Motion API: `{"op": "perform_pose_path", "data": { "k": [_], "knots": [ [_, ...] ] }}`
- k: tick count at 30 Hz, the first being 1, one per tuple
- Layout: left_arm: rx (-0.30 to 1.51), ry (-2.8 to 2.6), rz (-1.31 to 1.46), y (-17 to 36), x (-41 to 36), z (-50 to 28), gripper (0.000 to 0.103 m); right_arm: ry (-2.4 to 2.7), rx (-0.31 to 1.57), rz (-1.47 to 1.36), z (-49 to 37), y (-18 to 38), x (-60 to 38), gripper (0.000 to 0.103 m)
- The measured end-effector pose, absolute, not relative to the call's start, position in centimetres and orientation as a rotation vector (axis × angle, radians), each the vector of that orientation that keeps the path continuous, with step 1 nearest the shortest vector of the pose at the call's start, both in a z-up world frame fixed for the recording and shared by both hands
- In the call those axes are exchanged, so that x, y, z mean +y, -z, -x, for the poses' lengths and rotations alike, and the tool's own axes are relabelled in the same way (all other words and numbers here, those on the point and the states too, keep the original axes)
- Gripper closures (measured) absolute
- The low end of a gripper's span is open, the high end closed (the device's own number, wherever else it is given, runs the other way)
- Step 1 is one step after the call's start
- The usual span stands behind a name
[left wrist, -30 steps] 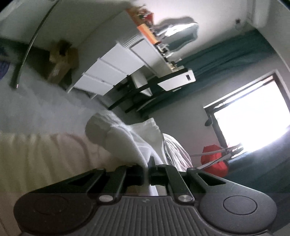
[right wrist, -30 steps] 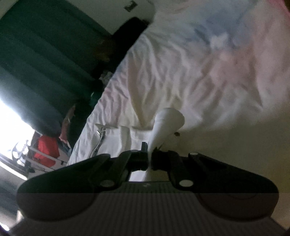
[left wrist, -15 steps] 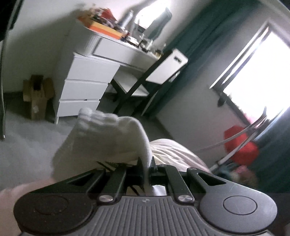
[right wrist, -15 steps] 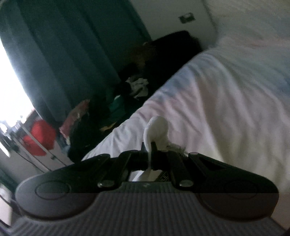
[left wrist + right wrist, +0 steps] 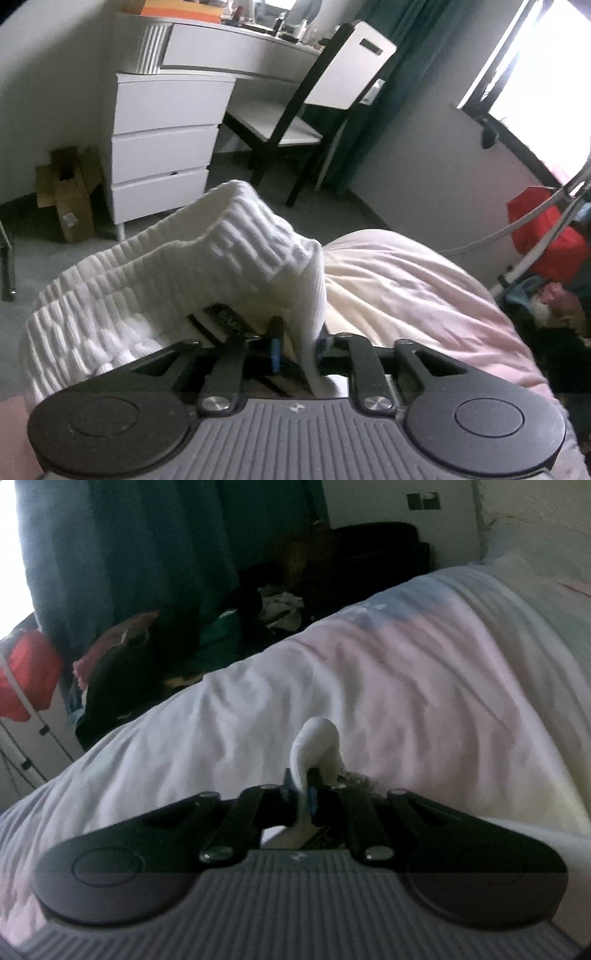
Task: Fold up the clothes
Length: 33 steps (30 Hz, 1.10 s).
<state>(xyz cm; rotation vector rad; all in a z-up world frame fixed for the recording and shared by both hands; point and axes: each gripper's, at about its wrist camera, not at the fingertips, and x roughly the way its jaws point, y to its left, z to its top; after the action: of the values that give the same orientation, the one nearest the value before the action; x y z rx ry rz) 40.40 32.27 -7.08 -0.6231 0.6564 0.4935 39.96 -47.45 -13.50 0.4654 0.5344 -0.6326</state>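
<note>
Folding judged only partly done: white ribbed garment (image 5: 236, 251) held up over the corner of the bed (image 5: 406, 288), not laid flat, with no finished fold to be seen. Hung bunched from the left gripper (image 5: 297, 345), jaws narrow and opening, cloth between them but a dark gap beside one pad. Showed in the right wrist view as a small white loop standing up from the right gripper (image 5: 301, 797), jaws nearly closed yet opening, pads seemingly pressed on the cloth. Looked thick, soft and waffle-textured, with a dark label on the inside. Left to do, most likely: setting down on the bed, smoothing, further folds. Could not tell the kind of garment.
</note>
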Motion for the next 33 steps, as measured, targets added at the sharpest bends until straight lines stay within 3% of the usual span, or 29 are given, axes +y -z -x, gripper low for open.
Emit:
{"op": "perform_pose_path", "data": {
  "k": [1,2,3,4,6,7,15,22,28,33],
  "knots": [
    [0.652,-0.477,0.628,6.8,32.4,-39.8,0.070,0.623,0.547,-0.466,-39.6,13.1,-47.5,0.079],
    [0.652,-0.468,0.637,6.5,32.4,-39.0,0.053,0.614,0.551,-0.467,-39.0,12.6,-47.4,0.066],
    [0.651,-0.458,0.647,6.2,32.4,-38.2,0.043,0.601,0.548,-0.464,-38.3,12.1,-47.3,0.052],
    [0.650,-0.451,0.657,5.8,32.4,-37.3,0.031,0.589,0.532,-0.454,-37.3,11.5,-46.9,0.047],
    [0.640,-0.437,0.676,5.1,32.4,-34.8,0.028,0.585,0.494,-0.426,-34.8,10.3,-45.9,0.021],
    [0.641,-0.418,0.683,4.9,32.3,-33.7,0.027,0.585,0.482,-0.409,-33.7,9.9,-45.3,0.019],
    [0.693,-0.397,0.737,5.5,33.0,-25.2,0.022,0.528,0.486,-0.410,-25.0,8.3,-42.1,0.019],
    [0.734,-0.382,0.919,9.6,34.0,-22.6,0.022,0.506,0.569,-0.534,-20.3,11.5,-40.5,0.019],
    [0.589,-0.381,1.029,11.7,34.4,-22.2,0.022,0.432,0.610,-0.913,-19.5,15.0,-42.4,0.019],
    [0.497,-0.377,1.092,12.6,35.1,-22.5,0.023,0.410,0.575,-0.947,-20.4,16.2,-42.8,0.017]
  ]
}}
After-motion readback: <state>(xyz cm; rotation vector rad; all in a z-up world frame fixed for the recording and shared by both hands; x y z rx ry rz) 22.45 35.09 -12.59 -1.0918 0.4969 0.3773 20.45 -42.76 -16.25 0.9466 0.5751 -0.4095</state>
